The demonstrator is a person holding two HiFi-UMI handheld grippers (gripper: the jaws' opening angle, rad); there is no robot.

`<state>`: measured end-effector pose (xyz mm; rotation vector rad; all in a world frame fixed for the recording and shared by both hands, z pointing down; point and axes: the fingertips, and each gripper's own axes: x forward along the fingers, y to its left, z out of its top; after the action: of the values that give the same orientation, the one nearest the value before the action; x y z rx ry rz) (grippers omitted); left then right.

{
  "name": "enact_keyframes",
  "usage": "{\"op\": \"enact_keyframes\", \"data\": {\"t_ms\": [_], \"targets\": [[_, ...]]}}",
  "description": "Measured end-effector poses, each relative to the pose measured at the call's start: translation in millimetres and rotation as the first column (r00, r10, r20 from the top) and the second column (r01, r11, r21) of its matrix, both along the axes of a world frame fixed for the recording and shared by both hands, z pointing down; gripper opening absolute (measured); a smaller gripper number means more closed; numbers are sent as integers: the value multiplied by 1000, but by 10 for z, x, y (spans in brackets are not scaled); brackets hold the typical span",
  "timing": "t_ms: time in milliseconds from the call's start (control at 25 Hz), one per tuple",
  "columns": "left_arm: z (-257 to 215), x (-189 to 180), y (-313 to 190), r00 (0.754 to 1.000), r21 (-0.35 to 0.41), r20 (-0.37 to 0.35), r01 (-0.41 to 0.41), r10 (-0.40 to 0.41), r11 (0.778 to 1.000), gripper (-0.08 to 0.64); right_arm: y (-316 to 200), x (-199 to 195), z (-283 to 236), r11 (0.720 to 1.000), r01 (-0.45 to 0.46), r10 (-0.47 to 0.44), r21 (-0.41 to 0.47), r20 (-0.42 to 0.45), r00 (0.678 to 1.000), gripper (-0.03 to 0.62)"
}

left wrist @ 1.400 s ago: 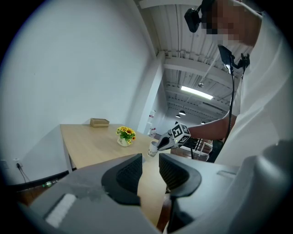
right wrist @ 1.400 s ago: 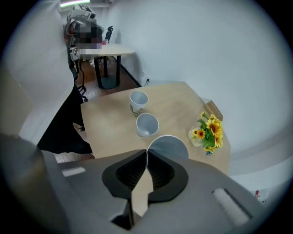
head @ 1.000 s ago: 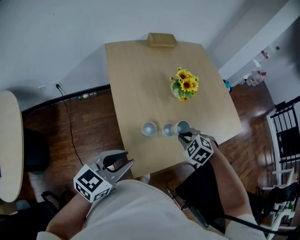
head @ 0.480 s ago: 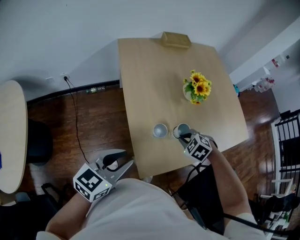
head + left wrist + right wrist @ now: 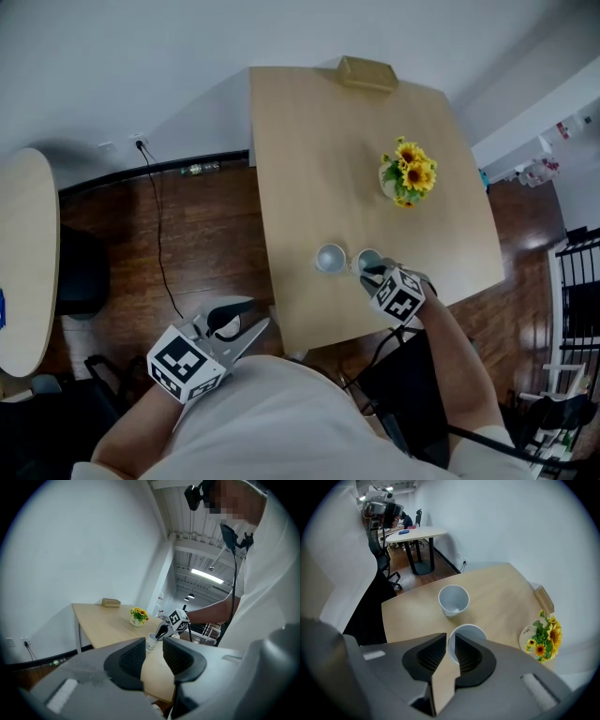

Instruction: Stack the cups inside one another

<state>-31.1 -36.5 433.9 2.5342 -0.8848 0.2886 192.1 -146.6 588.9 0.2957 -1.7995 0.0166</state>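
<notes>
Two white cup mouths show on the wooden table (image 5: 309, 141). A single cup (image 5: 329, 258) (image 5: 453, 599) stands alone on the left. Right of it stands the other cup (image 5: 368, 259) (image 5: 471, 632), set inside another. My right gripper (image 5: 370, 271) (image 5: 450, 637) points steeply down over it. Its jaws are opening, and the cup's near wall stands between them with a gap beside it. My left gripper (image 5: 260, 312) (image 5: 153, 651) hangs open and empty off the table's near left, over the floor. From there it sees the cups (image 5: 151, 641) and the right gripper (image 5: 161, 631).
A vase of sunflowers (image 5: 405, 178) (image 5: 539, 639) stands beyond the cups on the right. A small wooden box (image 5: 367, 72) (image 5: 543, 598) lies at the far edge. A round table (image 5: 23, 262) (image 5: 415, 532) and a dark chair (image 5: 75, 281) stand to the left on the wood floor.
The cup in my right gripper came down into the middle cup, so two cup mouths show where three did. The left gripper shifted only slightly.
</notes>
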Motion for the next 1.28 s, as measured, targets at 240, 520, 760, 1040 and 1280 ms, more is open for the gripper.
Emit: {"op": "enact_keyframes", "data": {"t_ms": [240, 520, 760, 1040, 1280], "targets": [[-13, 4, -24, 1000, 13, -13, -26, 26, 1000, 123, 24, -30, -183, 1000, -11, 11, 26, 9, 1000, 64], [-42, -17, -19, 995, 45, -15, -93, 94, 995, 124, 158, -101, -413, 998, -41, 40, 55, 14, 999, 64], [-70, -88, -50, 988, 78, -20, -152, 154, 985, 124, 392, -286, -601, 996, -65, 64, 59, 27, 998, 64], [-34, -273, -112, 981, 72, -28, -189, 191, 979, 124, 834, -814, -955, 994, -80, 72, 71, 106, 992, 61], [55, -370, -96, 966, 56, -39, -254, 257, 965, 124, 1199, -1226, -975, 985, -151, 133, 80, 196, 972, 61]]}}
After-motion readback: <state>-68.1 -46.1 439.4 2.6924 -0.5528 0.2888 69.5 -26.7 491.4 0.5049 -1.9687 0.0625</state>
